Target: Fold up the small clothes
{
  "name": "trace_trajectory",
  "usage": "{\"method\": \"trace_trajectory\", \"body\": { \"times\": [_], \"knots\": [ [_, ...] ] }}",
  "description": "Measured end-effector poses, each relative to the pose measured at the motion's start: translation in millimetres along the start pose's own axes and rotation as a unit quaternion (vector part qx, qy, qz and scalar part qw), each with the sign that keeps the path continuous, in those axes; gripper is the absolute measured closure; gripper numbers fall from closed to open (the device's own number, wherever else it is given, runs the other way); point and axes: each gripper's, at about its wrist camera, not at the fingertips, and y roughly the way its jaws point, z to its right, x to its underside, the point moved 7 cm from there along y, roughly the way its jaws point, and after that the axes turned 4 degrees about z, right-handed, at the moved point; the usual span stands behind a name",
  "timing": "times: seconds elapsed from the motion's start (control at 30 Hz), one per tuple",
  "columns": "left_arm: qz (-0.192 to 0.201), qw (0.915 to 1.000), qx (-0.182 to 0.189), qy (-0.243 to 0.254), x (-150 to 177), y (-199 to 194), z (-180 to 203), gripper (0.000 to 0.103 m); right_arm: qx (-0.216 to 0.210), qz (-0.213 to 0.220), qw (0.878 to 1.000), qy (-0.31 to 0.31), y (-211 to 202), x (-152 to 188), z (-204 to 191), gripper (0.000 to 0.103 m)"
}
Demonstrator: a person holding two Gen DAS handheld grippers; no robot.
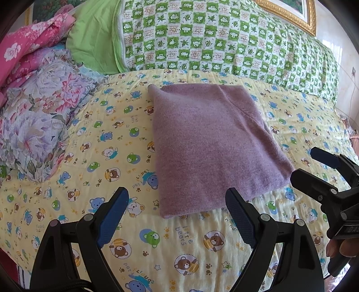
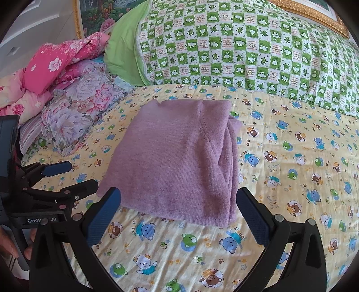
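Note:
A purple knit garment (image 1: 208, 143) lies folded into a flat rectangle on the yellow bear-print bed sheet (image 1: 157, 247); it also shows in the right wrist view (image 2: 175, 161). My left gripper (image 1: 177, 202) is open and empty, hovering just in front of the garment's near edge. My right gripper (image 2: 179, 202) is open and empty, also just short of the near edge. The right gripper shows at the right in the left wrist view (image 1: 314, 166), and the left gripper at the left in the right wrist view (image 2: 74, 173), both open.
A green checked quilt (image 1: 224, 38) is piled behind the garment. Floral bedding (image 1: 38, 116) and a pink floral quilt (image 1: 29, 42) lie at the left. A gold picture frame (image 1: 289, 13) hangs on the wall behind.

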Motion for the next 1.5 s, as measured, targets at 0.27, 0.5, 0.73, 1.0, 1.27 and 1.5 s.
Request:
{"method": "trace_trajectory", "body": {
  "times": [0.27,0.5,0.73,1.0,1.27,1.5],
  "knots": [
    [0.0,1.0,0.0,0.0,-0.1,0.2,0.2,0.014,-0.001,0.001,1.0,-0.001,1.1,-2.0,-0.3,0.001],
    [0.0,1.0,0.0,-0.001,-1.5,1.2,0.2,0.014,-0.001,0.003,1.0,-0.003,1.0,-2.8,1.0,0.001],
    [0.001,1.0,-0.001,-0.002,-8.8,5.9,-0.8,0.014,0.0,0.007,1.0,0.002,3.1,-9.7,0.7,0.001],
    [0.002,1.0,-0.002,-0.004,-11.7,7.3,-1.1,0.014,0.001,0.008,1.0,0.007,4.4,-10.9,0.6,0.001],
    [0.002,1.0,-0.002,-0.005,-12.6,8.6,-1.9,0.014,0.001,0.011,1.0,0.009,6.1,-14.5,0.2,0.001],
    [0.003,1.0,-0.004,-0.006,-16.1,11.4,-2.4,0.014,0.002,0.014,1.0,0.01,6.8,-17.2,1.0,0.001]
  ]
}}
